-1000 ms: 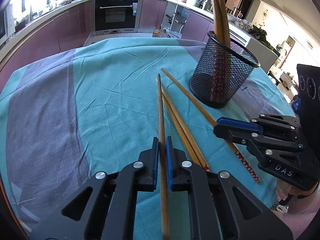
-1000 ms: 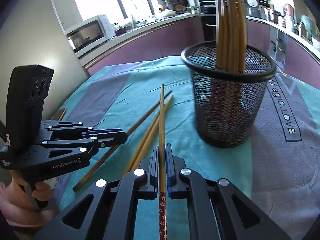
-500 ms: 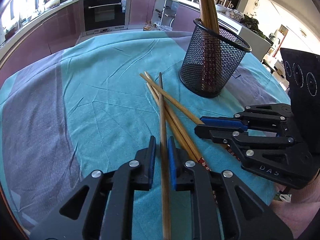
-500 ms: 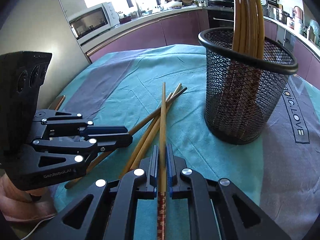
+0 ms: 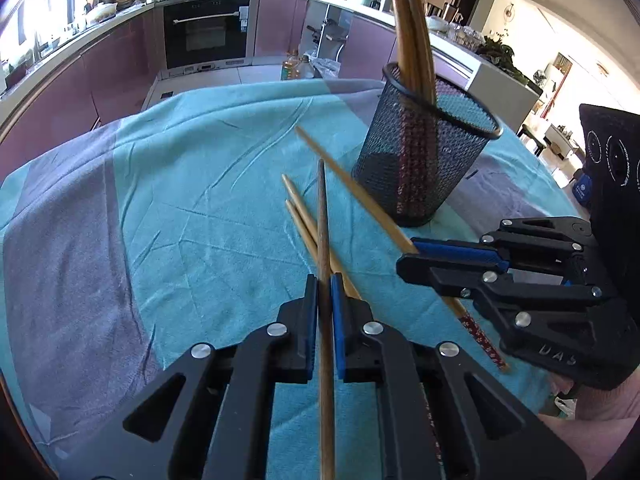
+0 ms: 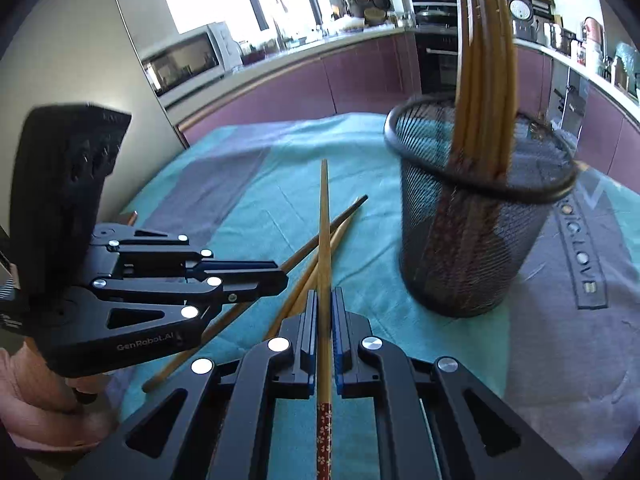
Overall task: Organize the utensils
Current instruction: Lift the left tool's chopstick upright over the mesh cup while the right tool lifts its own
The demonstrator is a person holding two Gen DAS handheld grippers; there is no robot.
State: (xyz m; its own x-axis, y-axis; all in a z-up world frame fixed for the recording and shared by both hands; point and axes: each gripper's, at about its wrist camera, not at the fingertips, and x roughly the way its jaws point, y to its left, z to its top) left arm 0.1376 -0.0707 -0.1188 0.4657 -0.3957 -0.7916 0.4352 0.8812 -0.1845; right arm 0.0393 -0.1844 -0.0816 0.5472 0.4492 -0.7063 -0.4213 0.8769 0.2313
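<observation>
My left gripper (image 5: 324, 280) is shut on a dark brown chopstick (image 5: 322, 216) that points forward over the cloth. My right gripper (image 6: 324, 294) is shut on a light chopstick (image 6: 324, 220) with a red flowered handle end. Each gripper shows in the other's view: the right gripper (image 5: 408, 254) and the left gripper (image 6: 280, 276). Two loose chopsticks (image 5: 300, 212) lie on the cloth between them. A black mesh holder (image 5: 420, 160) with several chopsticks upright stands just ahead, and also shows in the right wrist view (image 6: 472, 232).
A teal and grey tablecloth (image 5: 180, 208) covers the round table. Kitchen counters, an oven (image 5: 206, 32) and a microwave (image 6: 184, 64) lie beyond the table edge.
Both grippers have lifted and shifted with their chopsticks held. The mesh holder now looks closer and is blurred in the right wrist view. The loose chopsticks stay on the cloth.
</observation>
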